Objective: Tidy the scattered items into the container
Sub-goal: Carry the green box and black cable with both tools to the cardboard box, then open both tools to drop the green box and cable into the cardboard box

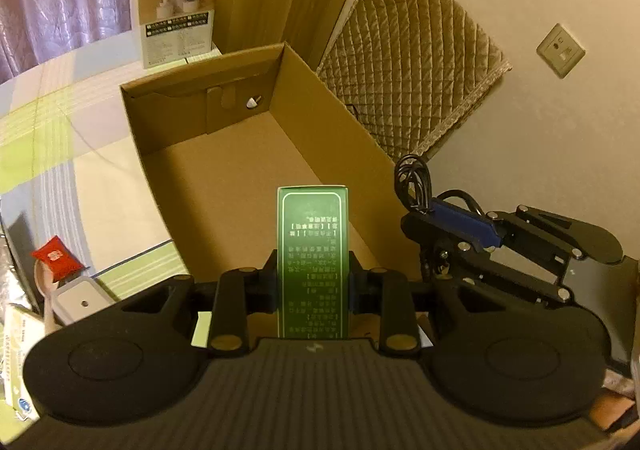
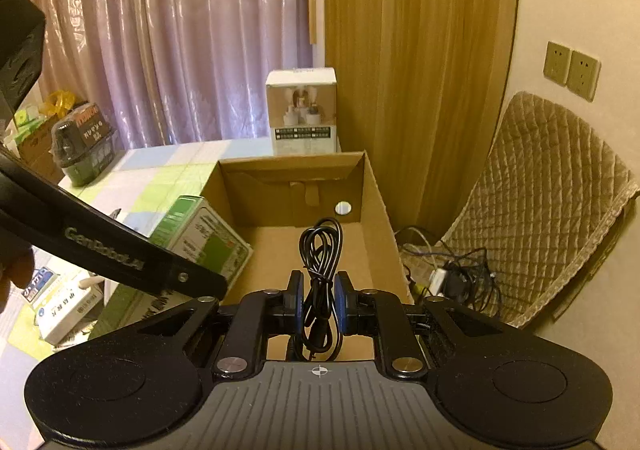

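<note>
While both grippers hang over the open cardboard box, what the coming release turns on is how each held thing lies against the bare box floor below it. The left gripper has its jaws pinched nearly shut on the green carton, whose long axis runs straight out along the fingers toward 12 o'clock, its far end already past the near wall and above the floor. The right gripper, seen at 3 o'clock in the left wrist view, is closed tight on the coiled black cable, whose loops stand out toward 12 o'clock above the floor near the box's right wall. Judging by this, either hand could let go, and the two loads would land side by side, carton to the left of the cable. More scattered items, a red pouch among them, wait on the chequered cloth at 9 o'clock.
</note>
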The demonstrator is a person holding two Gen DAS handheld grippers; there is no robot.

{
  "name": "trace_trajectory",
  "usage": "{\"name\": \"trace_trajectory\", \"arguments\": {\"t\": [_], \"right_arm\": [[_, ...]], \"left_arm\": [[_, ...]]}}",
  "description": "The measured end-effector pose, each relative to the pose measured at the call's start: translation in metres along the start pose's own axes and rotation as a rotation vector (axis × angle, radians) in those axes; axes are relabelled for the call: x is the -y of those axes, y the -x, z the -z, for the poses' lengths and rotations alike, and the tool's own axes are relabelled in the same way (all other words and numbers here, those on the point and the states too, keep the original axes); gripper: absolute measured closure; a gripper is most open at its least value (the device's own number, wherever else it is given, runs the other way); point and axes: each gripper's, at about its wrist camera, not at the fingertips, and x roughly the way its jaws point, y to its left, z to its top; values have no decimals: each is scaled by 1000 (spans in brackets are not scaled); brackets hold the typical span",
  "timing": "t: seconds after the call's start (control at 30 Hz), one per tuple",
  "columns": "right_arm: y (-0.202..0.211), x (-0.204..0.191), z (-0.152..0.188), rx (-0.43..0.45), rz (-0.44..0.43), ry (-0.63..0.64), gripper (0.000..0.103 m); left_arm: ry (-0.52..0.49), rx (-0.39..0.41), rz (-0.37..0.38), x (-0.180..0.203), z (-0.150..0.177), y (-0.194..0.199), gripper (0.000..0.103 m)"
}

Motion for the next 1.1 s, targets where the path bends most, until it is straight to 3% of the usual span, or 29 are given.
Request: {"name": "trace_trajectory", "arguments": {"t": [0.23, 0.43, 0.53, 1.1], "right_arm": [[-12, 6, 6, -23, -5, -11, 85], [-15, 8, 8, -31, -4, -12, 85], [-16, 6, 8, -34, -8, -9, 85], [-14, 11, 0, 2, -14, -58, 85]], "left_arm": [[11, 9, -37, -7, 0, -9, 77], [-15, 37, -69, -16, 2, 7, 70], [-23, 50, -75, -21, 7, 17, 66], [9, 62, -86, -55, 41, 42, 62]]}}
